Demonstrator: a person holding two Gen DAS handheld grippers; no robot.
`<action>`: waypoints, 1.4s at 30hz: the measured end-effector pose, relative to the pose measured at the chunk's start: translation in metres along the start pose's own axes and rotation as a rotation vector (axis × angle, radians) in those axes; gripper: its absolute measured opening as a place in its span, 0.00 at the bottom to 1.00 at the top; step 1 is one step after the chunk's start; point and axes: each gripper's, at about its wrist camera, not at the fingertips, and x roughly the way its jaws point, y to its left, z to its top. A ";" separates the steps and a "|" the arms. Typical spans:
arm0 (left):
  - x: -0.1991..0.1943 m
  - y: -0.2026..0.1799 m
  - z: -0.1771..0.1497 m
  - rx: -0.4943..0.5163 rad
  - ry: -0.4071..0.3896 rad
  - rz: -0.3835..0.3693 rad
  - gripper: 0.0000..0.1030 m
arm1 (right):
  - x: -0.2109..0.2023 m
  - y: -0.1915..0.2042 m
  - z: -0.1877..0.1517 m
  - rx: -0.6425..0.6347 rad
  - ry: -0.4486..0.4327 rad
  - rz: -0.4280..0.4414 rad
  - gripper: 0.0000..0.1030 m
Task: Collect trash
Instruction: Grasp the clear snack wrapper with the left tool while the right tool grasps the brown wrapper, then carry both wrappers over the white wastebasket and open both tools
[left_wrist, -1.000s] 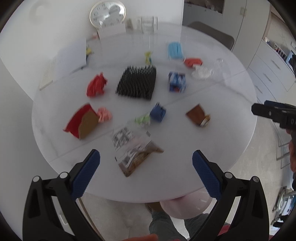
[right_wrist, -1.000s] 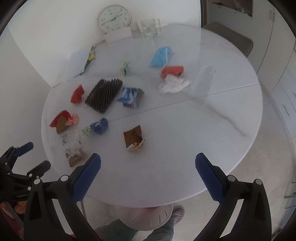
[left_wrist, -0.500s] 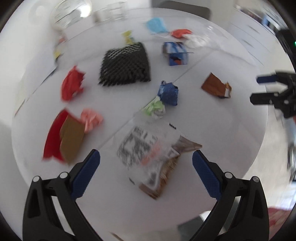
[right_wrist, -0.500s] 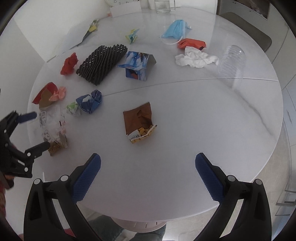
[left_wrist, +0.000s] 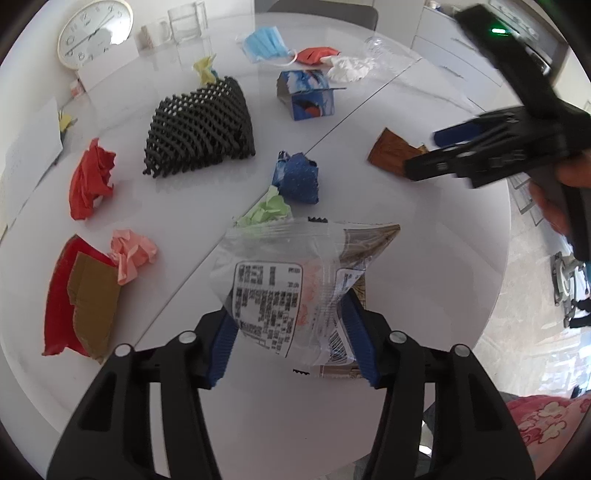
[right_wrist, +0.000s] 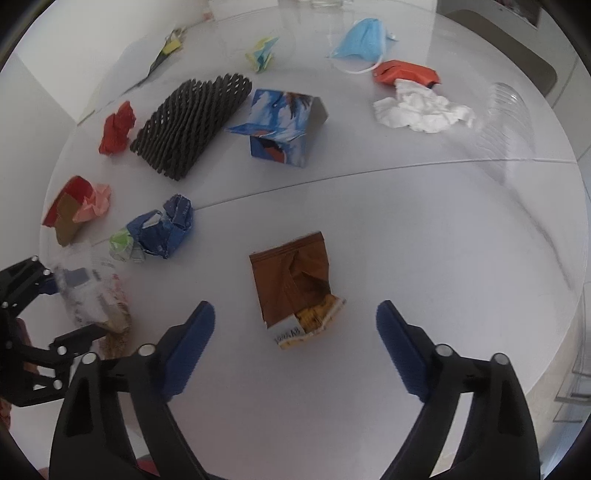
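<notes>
Round white table (right_wrist: 424, 229) is littered all over; nothing is collected yet. Left gripper (left_wrist: 291, 343) fingers are closing on the clear wrapper (left_wrist: 288, 291) at six o'clock; right gripper (right_wrist: 295, 339) fingers, closing but empty, straddle the brown packet (right_wrist: 291, 280).

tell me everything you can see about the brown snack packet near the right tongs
The brown snack packet lies flat on the white table, a crinkled foil-like pouch torn open at its near end, showing a white and yellow printed flap and crumbs inside. It sits just ahead of the right tongs, whose jaws are closing but not touching it.
</notes>
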 end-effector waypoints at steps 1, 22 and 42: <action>-0.002 -0.001 -0.001 0.002 -0.006 0.000 0.47 | 0.003 0.001 0.002 -0.011 0.003 -0.006 0.76; -0.078 -0.071 -0.003 -0.111 -0.091 -0.033 0.42 | -0.046 -0.021 -0.024 -0.067 -0.078 0.046 0.28; -0.047 -0.236 -0.026 -0.267 0.100 -0.041 0.70 | -0.166 -0.075 -0.130 -0.160 -0.096 0.211 0.29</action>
